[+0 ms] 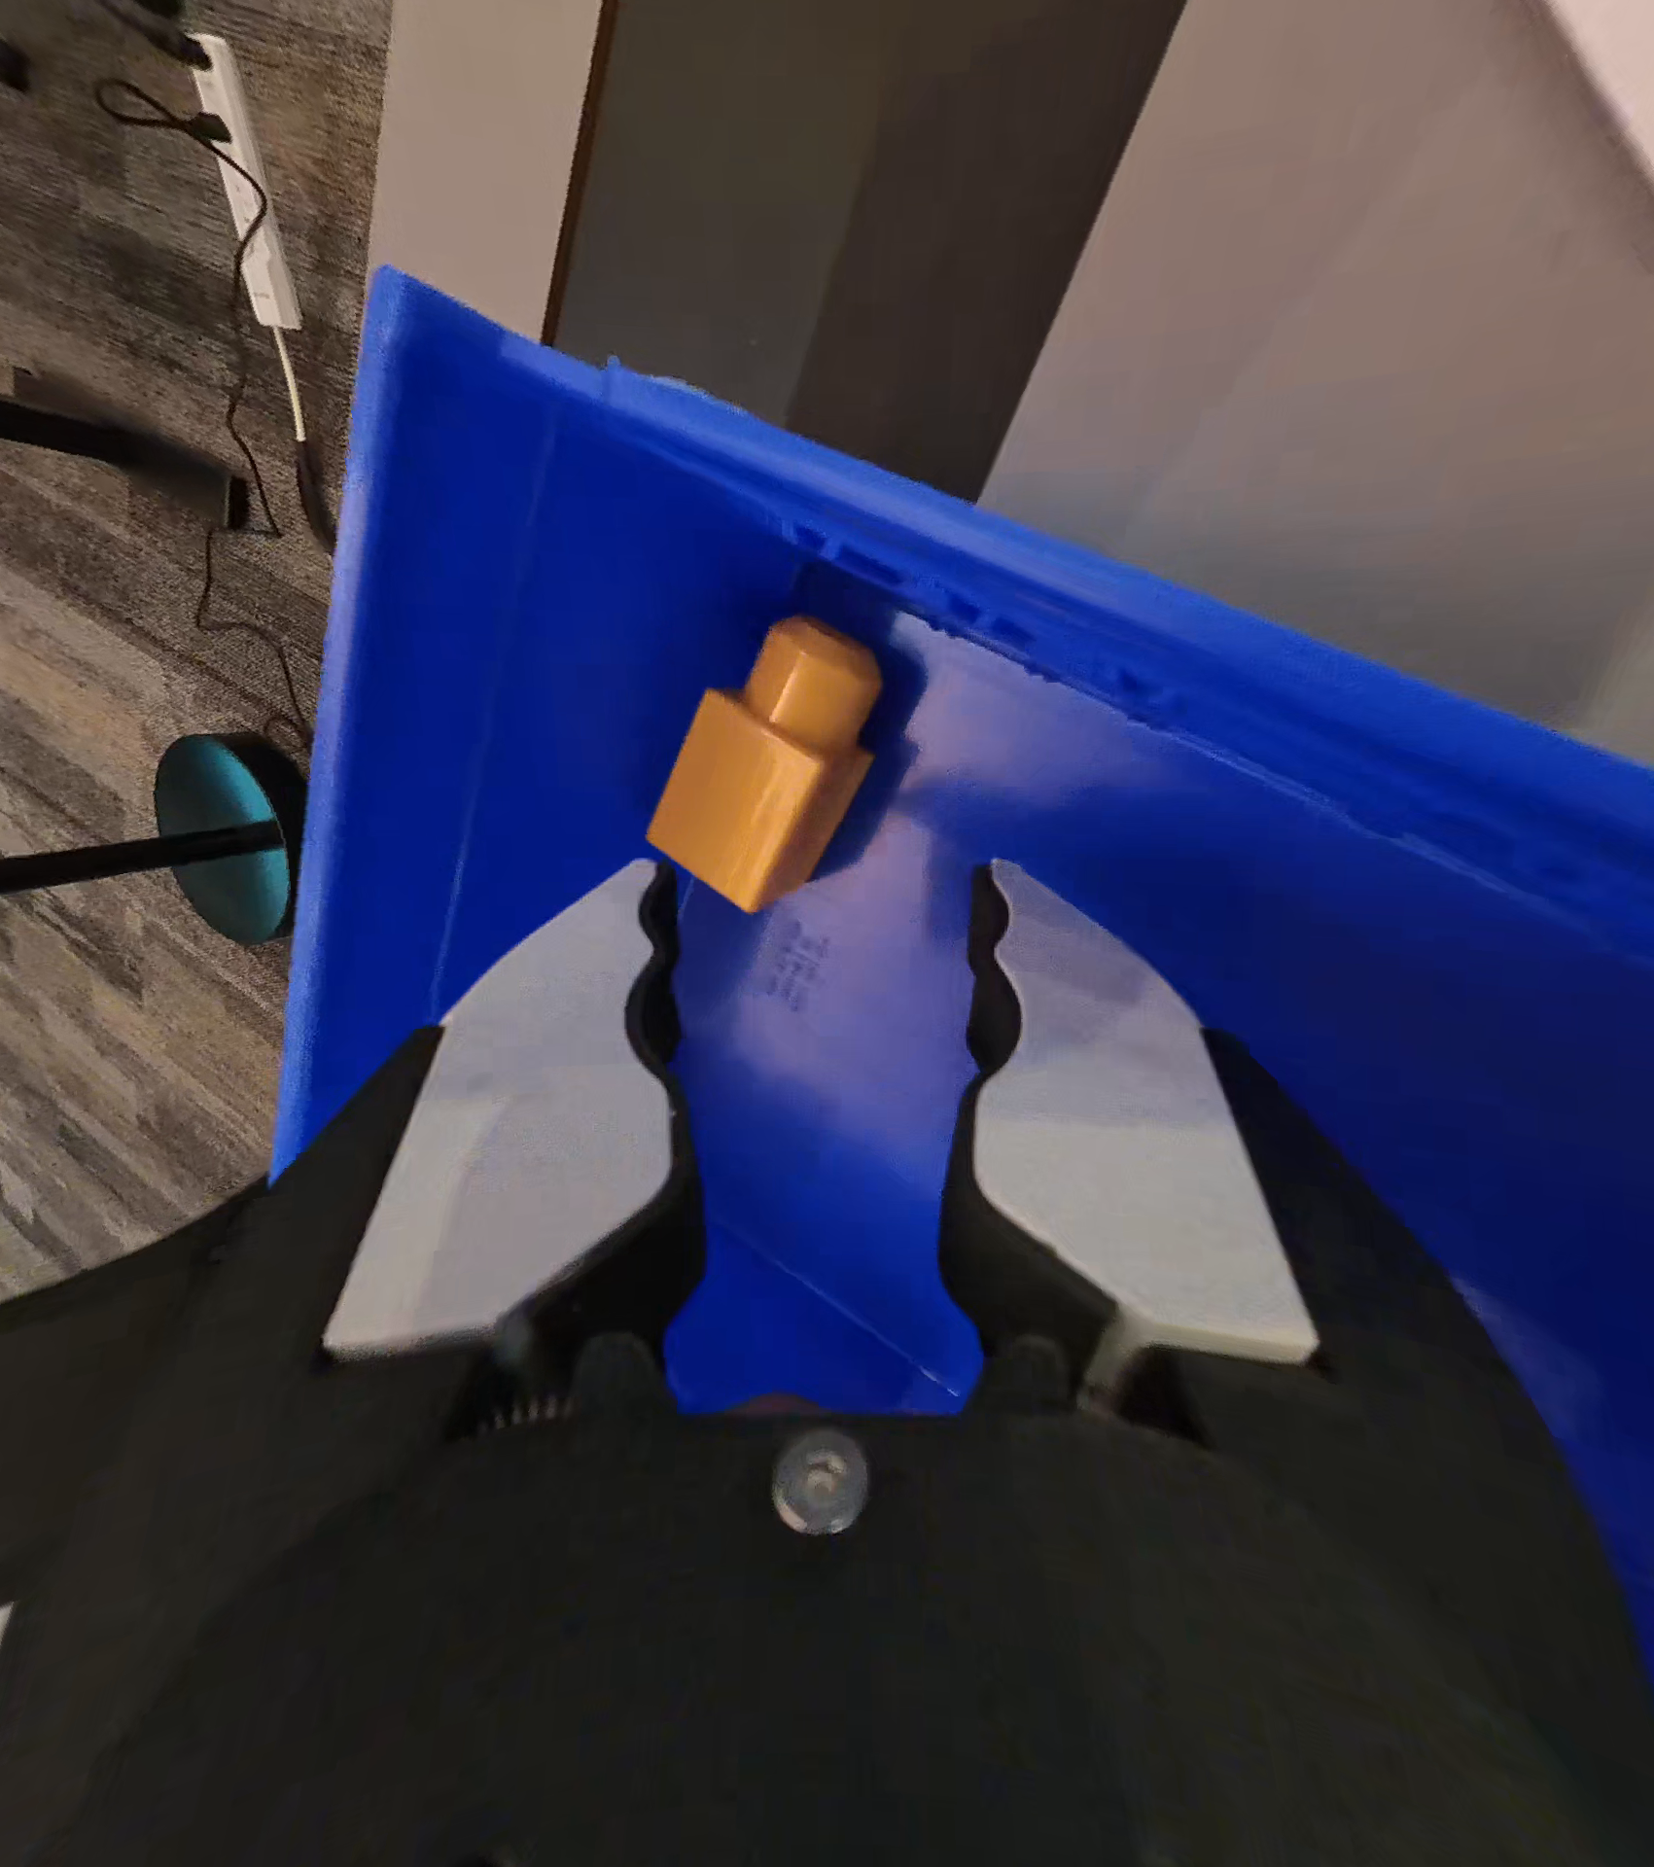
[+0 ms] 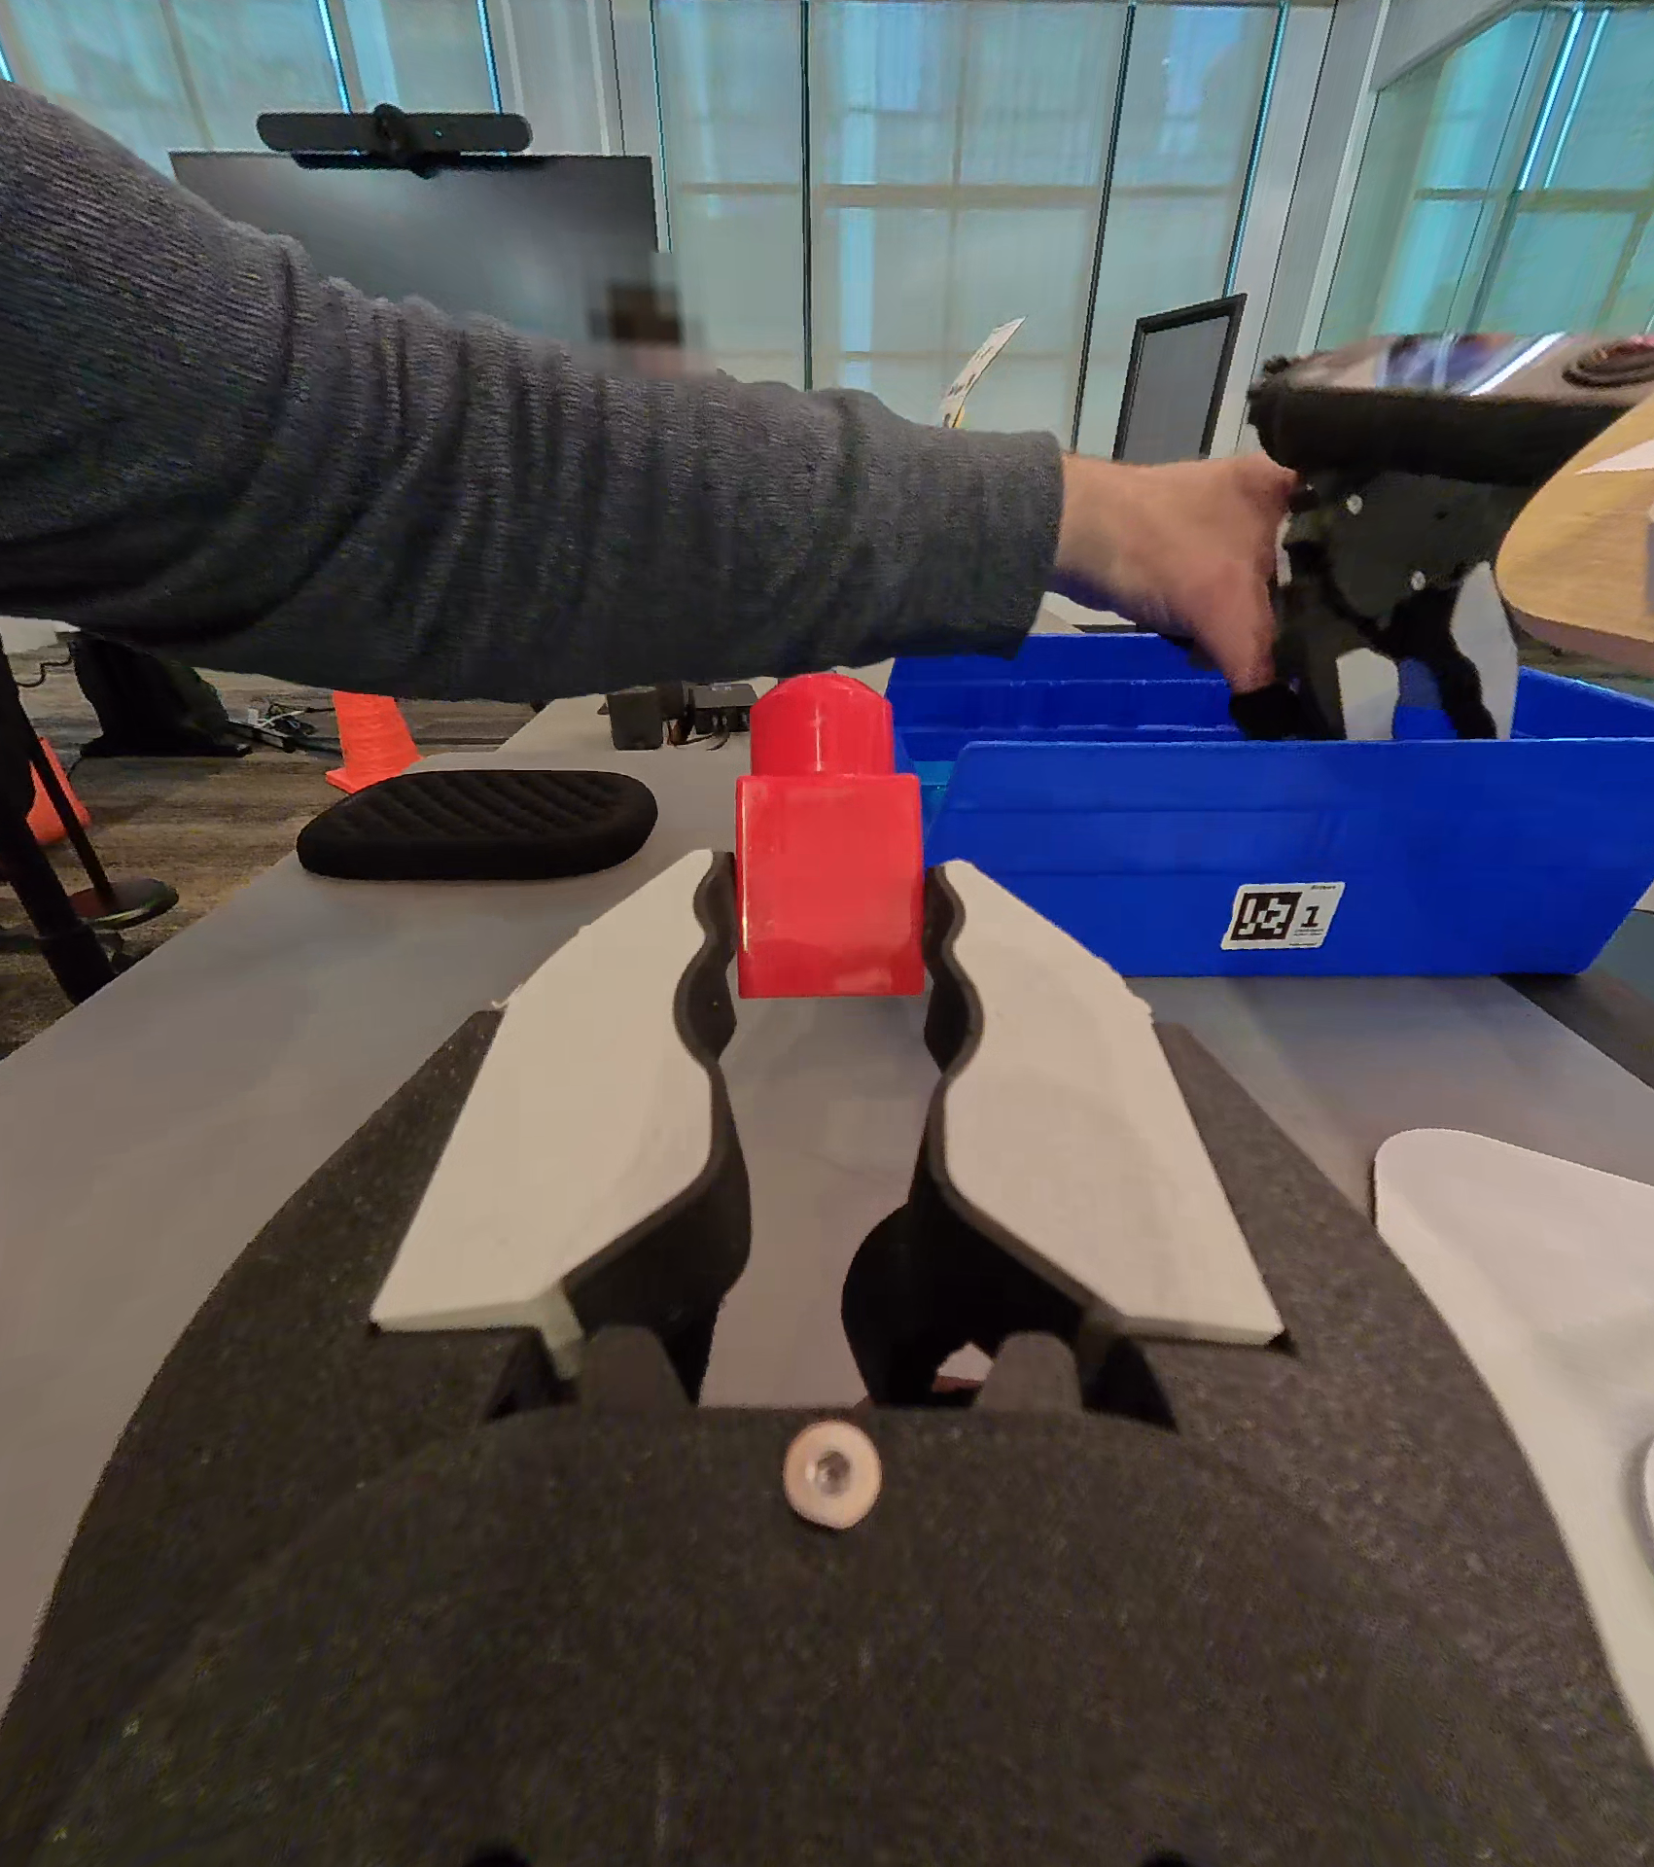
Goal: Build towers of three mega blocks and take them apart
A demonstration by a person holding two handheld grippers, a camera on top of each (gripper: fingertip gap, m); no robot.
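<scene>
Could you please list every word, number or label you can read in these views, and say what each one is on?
White sticker on the blue bin front: printed code marker and a character; I do not transcribe writing.
Moulded marking on the bin floor: too blurred to read.
Background sign: too small to read.
No writing on the red block held in the right gripper.

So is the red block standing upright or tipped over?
Upright: the red block has its round stud pointing up and its base flat on the grey table, between the right hand-held gripper fingers.
</scene>
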